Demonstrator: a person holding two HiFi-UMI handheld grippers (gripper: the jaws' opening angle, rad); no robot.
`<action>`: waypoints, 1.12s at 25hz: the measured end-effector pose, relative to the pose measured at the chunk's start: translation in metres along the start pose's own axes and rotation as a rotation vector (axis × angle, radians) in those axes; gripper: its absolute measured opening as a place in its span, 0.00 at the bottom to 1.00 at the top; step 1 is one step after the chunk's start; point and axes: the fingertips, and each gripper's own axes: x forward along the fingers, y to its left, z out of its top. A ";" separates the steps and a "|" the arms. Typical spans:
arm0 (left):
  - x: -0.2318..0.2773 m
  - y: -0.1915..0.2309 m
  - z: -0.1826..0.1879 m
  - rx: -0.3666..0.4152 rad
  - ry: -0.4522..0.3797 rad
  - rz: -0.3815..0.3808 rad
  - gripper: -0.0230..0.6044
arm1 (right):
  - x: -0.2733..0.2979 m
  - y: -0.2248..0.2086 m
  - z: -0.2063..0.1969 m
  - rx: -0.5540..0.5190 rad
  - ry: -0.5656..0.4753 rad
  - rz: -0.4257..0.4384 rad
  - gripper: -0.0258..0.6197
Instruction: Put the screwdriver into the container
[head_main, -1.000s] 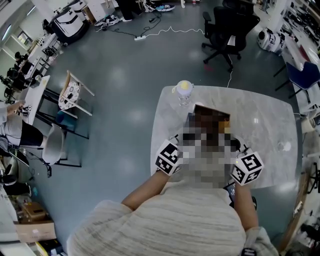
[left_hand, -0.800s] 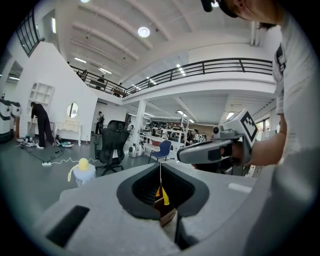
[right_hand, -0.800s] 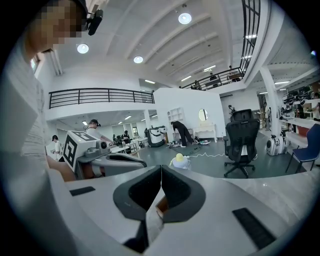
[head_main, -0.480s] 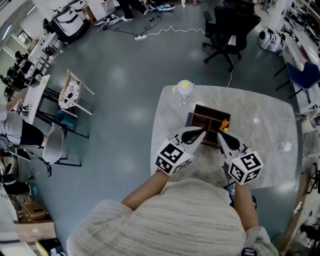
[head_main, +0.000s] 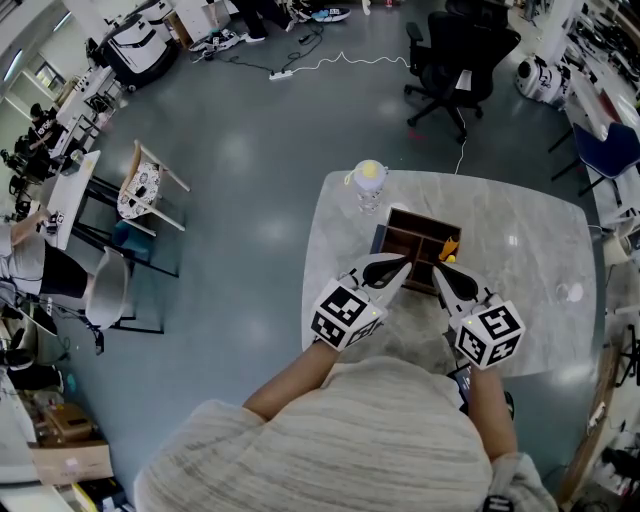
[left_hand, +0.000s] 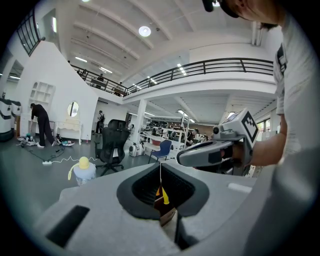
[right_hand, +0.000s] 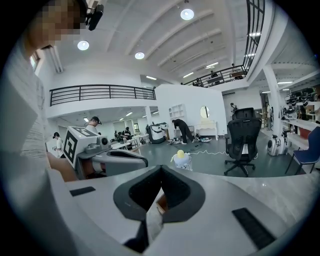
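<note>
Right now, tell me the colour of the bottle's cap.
Yellow. The cap shows best in the head view.

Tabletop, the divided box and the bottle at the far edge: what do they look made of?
Tabletop: looks like polished marble or a marble-look laminate, going by the pale grey veining and glossy light reflections. Box: likely wood, with matte dark brown walls and dividers. Bottle: apparently clear plastic, with a see-through body and a yellow cap.

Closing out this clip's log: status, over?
Left tongs shut, empty. Right tongs shut, empty. Screwdriver inside container, right side. Bottle beyond, not in the way.
</note>
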 end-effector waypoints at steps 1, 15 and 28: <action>0.000 0.000 0.000 0.000 0.000 0.000 0.06 | 0.000 0.000 -0.001 -0.006 0.004 0.000 0.06; -0.002 -0.003 -0.001 0.002 0.008 -0.004 0.06 | -0.002 0.006 0.000 -0.027 0.011 0.008 0.06; 0.001 -0.004 -0.002 0.008 0.015 -0.007 0.06 | -0.001 0.004 -0.001 -0.033 0.016 0.010 0.06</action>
